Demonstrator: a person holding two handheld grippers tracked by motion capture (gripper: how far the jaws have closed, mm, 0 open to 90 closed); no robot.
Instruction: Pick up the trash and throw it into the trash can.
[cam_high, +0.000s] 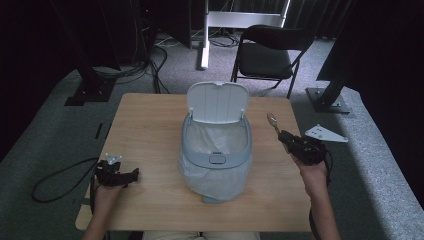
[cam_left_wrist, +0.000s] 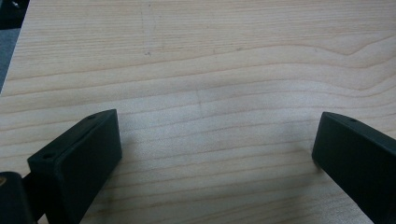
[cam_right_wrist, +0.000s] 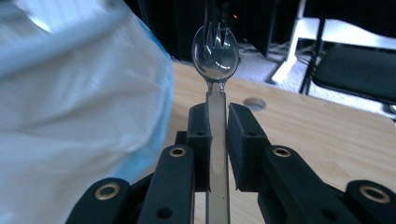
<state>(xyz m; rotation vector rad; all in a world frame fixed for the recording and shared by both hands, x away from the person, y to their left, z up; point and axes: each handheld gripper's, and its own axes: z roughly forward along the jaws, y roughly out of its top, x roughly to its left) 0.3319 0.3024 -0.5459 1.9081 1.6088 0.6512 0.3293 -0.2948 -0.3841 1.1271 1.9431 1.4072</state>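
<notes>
Silver spork, pale grey bin, light woodgrain table.

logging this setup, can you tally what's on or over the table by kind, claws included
claws: 2, left claw open near the table, right claw shut on the spork
bins: 1, lidded bin with its lid up and a white liner
cutlery: 1, metal spork
total: 4
</notes>
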